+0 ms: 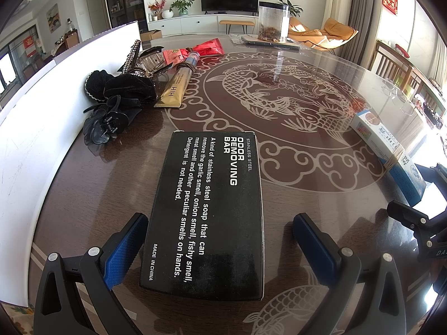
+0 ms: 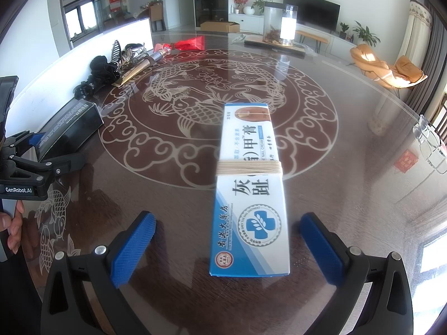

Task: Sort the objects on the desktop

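Note:
A black box (image 1: 212,209) printed "ODOR REMOVING BAR" lies flat on the glass-topped table between the fingers of my left gripper (image 1: 220,243), which is open; its left pad (image 1: 125,251) is next to the box's edge. A blue and white nail-cream box (image 2: 251,187) bound with a rubber band lies between the fingers of my right gripper (image 2: 229,247), which is open and not touching it. The cream box also shows in the left wrist view (image 1: 388,150), and the black box in the right wrist view (image 2: 67,128).
Black hair accessories (image 1: 117,97), a gold tube (image 1: 176,86) and red packets (image 1: 195,50) lie by a white board (image 1: 42,128) on the left. A clear jar (image 1: 273,23) stands at the far side. Glasses (image 2: 433,145) lie at the right edge.

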Motion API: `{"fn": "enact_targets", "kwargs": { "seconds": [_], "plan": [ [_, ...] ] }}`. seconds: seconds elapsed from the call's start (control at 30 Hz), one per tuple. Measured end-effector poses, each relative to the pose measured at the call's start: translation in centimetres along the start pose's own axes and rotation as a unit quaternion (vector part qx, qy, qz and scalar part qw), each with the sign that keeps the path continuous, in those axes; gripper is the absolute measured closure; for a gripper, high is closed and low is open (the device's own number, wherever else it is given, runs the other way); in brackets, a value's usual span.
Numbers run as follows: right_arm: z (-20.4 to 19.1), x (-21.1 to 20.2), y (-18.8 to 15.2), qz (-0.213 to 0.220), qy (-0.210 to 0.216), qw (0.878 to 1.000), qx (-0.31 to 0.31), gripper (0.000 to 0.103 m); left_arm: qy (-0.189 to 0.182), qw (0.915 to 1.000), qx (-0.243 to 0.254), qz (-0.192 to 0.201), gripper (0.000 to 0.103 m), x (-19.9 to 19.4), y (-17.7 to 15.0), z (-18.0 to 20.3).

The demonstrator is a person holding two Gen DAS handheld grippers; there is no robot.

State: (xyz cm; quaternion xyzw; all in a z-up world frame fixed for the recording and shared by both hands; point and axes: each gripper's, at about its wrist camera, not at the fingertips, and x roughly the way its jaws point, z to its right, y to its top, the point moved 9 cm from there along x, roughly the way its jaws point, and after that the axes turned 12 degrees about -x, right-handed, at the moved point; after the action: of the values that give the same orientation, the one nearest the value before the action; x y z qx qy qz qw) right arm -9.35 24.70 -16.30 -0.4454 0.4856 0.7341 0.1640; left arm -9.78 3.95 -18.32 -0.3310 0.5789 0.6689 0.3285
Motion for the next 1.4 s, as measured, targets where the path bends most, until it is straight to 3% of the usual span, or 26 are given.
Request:
{"fn": "enact_targets", "kwargs": {
  "seconds": [0.47, 0.53, 0.6, 0.73, 0.8, 0.83, 0.87, 0.97, 1.13, 1.4],
  "plan": [
    [0.0, 0.0, 0.0, 0.0, 0.0, 1.0, 0.0, 0.0, -0.009, 0.9998, 0.011, -0.012, 0.001, 0.0, 0.2, 0.2],
    [0.0, 0.2, 0.2, -0.005, 0.003, 1.0, -0.002, 0.0, -0.013, 0.9998, 0.014, 0.003, 0.032, -0.4, 0.7, 0.2],
    [0.1, 0.7, 0.6, -0.027, 0.012, 1.0, -0.009, 0.0, -0.026, 0.9996, 0.001, 0.006, 0.044, -0.7, 1.1, -0.1],
    [1.1, 1.3, 1.7, -0.054, 0.045, 0.997, 0.01, 0.0, -0.069, 0.9973, -0.026, -0.001, 0.045, -1.0, 1.3, -0.3],
    [1.6, 1.2, 2.3, -0.059, 0.056, 0.996, 0.024, 0.016, -0.075, 0.9968, -0.028, -0.001, 0.045, -1.2, 1.2, -0.2],
    [1.7, 1.1, 2.5, -0.066, 0.049, 0.997, 0.016, 0.045, -0.077, 0.9967, -0.026, 0.001, 0.045, -1.4, 1.1, 0.0],
    [1.7, 0.8, 2.7, -0.072, 0.044, 0.996, 0.006, 0.058, -0.08, 0.9965, -0.023, 0.005, 0.045, -1.7, 1.2, 0.1],
    [1.6, -0.5, 3.2, -0.072, 0.045, 0.996, 0.0, 0.058, -0.088, 0.9955, -0.018, 0.031, 0.045, -3.2, 1.5, 0.4],
    [1.6, -4.2, 5.5, -0.025, 0.055, 0.998, 0.02, 0.058, -0.102, 0.991, -0.045, 0.074, 0.045, -7.0, 2.4, -0.9],
    [-2.2, -7.9, 12.3, 0.039, 0.1, 0.994, 0.018, 0.058, -0.101, 0.9818, -0.122, 0.105, 0.045, -11.7, 3.8, -7.2]
  ]
}}
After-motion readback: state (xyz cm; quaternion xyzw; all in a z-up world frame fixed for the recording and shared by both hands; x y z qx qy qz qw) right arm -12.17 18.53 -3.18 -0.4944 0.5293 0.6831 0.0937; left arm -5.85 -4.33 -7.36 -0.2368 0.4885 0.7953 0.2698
